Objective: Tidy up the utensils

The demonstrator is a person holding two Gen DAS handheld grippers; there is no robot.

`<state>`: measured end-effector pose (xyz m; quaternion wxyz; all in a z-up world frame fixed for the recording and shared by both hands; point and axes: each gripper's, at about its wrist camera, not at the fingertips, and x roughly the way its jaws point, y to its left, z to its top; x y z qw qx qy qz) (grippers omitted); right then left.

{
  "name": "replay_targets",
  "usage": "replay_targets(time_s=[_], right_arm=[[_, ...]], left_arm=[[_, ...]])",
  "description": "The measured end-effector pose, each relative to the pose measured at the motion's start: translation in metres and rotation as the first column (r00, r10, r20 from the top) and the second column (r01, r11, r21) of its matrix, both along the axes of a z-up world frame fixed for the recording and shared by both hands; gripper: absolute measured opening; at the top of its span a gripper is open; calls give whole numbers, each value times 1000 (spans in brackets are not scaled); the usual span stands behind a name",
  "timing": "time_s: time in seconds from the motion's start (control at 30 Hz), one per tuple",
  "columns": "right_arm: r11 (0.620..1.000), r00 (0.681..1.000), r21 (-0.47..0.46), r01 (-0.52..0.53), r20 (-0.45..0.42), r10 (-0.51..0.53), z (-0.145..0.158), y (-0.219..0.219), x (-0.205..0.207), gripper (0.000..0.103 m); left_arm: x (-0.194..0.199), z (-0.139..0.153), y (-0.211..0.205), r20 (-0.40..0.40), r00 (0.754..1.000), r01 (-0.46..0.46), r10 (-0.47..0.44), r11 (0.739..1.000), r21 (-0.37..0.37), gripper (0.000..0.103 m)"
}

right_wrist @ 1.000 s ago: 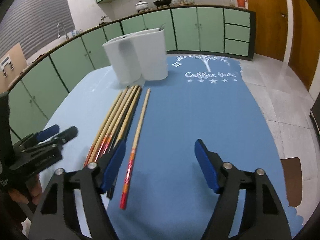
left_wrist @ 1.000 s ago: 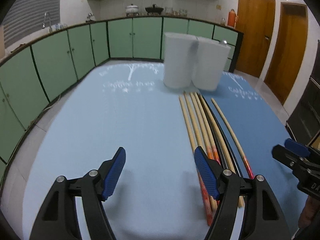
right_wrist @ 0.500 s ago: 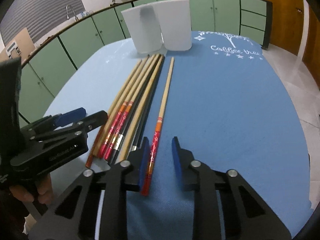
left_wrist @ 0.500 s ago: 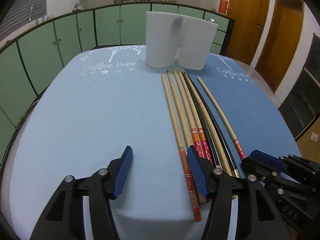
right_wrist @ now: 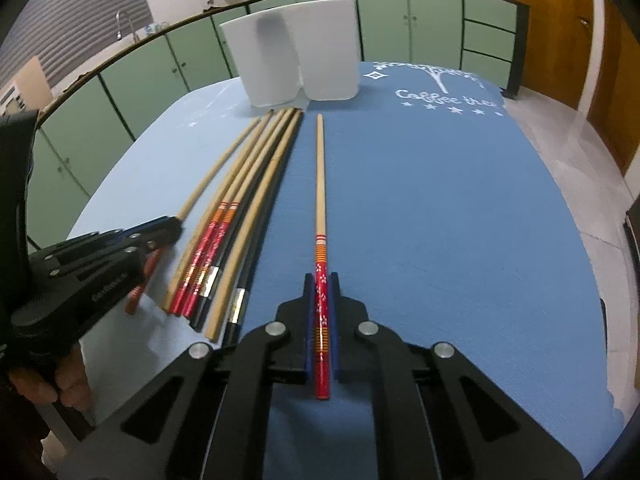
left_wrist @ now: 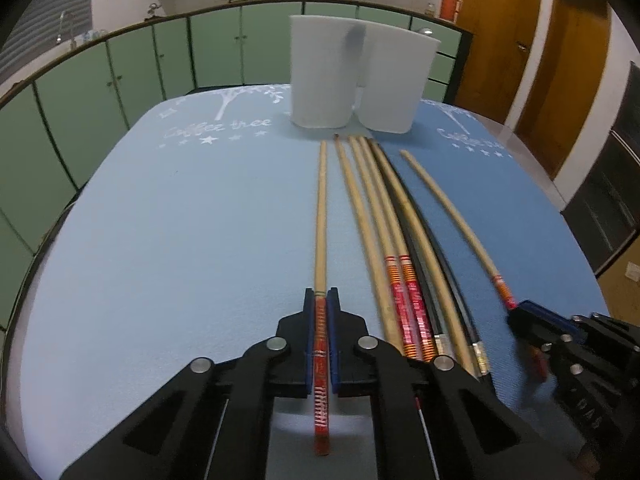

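Observation:
Several long wooden chopsticks [left_wrist: 384, 216] lie side by side on a blue tablecloth [left_wrist: 180, 220], tips toward two white holders [left_wrist: 324, 76]. My left gripper [left_wrist: 321, 304] is shut on the red end of the leftmost chopstick [left_wrist: 320, 208]. My right gripper [right_wrist: 321, 292] is shut on the red end of the rightmost chopstick [right_wrist: 319, 176], which lies apart from the bundle [right_wrist: 248, 188]. The right gripper also shows in the left wrist view [left_wrist: 532, 320], the left gripper in the right wrist view [right_wrist: 160, 232]. The holders [right_wrist: 296, 60] stand at the far end.
Green kitchen cabinets [left_wrist: 120, 72] ring the table behind and left. Wooden doors [left_wrist: 568, 60] stand at the right. The cloth's near edge [right_wrist: 608, 360] lies close to my grippers. A hand [right_wrist: 52, 380] holds the left gripper.
Both grippers moved forward and closed, each onto the red end of a chopstick: the left on the leftmost one, the right on the rightmost one.

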<state>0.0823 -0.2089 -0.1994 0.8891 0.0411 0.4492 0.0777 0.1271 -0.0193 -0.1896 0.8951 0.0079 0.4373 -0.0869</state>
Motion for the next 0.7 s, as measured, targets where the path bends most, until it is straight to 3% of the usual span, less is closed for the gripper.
replay_targets(time_s=[0.27,0.37,0.43,0.5,0.57,0.7], right_arm=[[1000,1000,19,-6,26,5,2,-8,18,6],[1000,998,16,-24,51,23,7,-7,14,13],[999,997,22,-29,76,27,13,-10,6,29],[999,995,38,-30,92,26,18,-15,-2,32],[999,993,46,-16,118,10,24,-22,-11,32],[997,980,63,44,192,-55,33,-34,-26,32]], left_arm=[[16,1,6,-6,999,-32,32,999,-8,6],[14,5,10,-1,1000,-29,29,999,-40,7],[9,8,13,6,1000,-19,19,998,-61,26],[-4,14,20,29,999,-13,15,997,-76,34],[-13,19,27,44,999,-9,13,997,-81,34],[-41,32,44,152,986,-54,64,996,-73,34]])
